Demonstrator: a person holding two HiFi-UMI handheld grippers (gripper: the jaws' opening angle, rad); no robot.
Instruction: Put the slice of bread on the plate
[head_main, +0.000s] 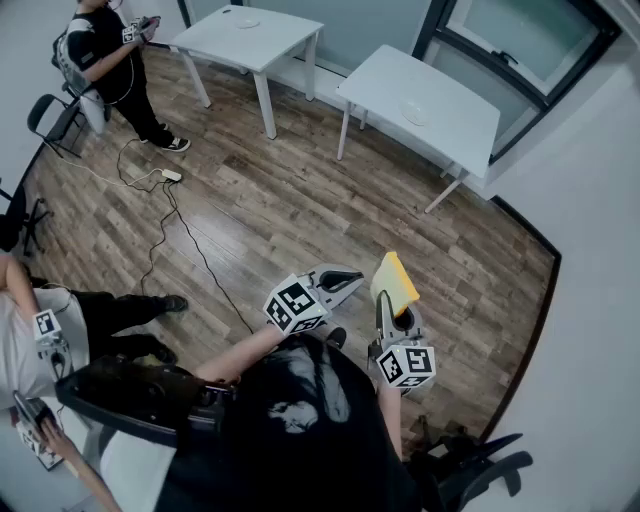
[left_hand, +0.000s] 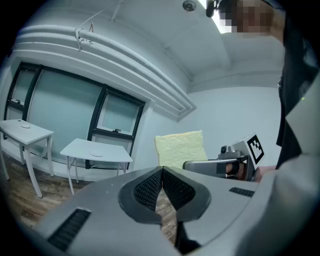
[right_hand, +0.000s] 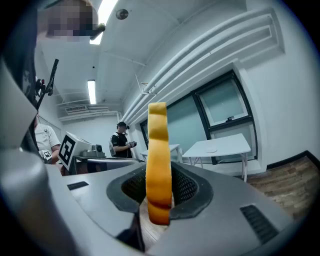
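The right gripper (right_hand: 159, 197) clamps its jaws on the lower end of the bread (right_hand: 158, 145). The slice stands upright between the pads, edge-on to that gripper's camera with the crust facing it. Just beside it, the left gripper (left_hand: 162, 174) has its jaws closed tip to tip with nothing between them. From its camera the bread shows as a flat, pale yellow face rising above the right gripper's jaws.

From the head view, a person in a dark shirt (head_main: 300, 400) holds both grippers side by side in the air above a wood floor (head_main: 300, 200). Both point toward the far wall, with the bread sticking up at the right.

Well apart from the bread, a table (head_main: 455, 125) under the window (head_main: 520, 40) carries a plate (head_main: 413, 113). A second table (head_main: 275, 45) to its left carries a second plate (head_main: 247, 20). Neither plate holds anything.

A cable (head_main: 175, 225) trails across the floor at left. Beyond it, a standing person (head_main: 110, 60) holds a device in both hands.
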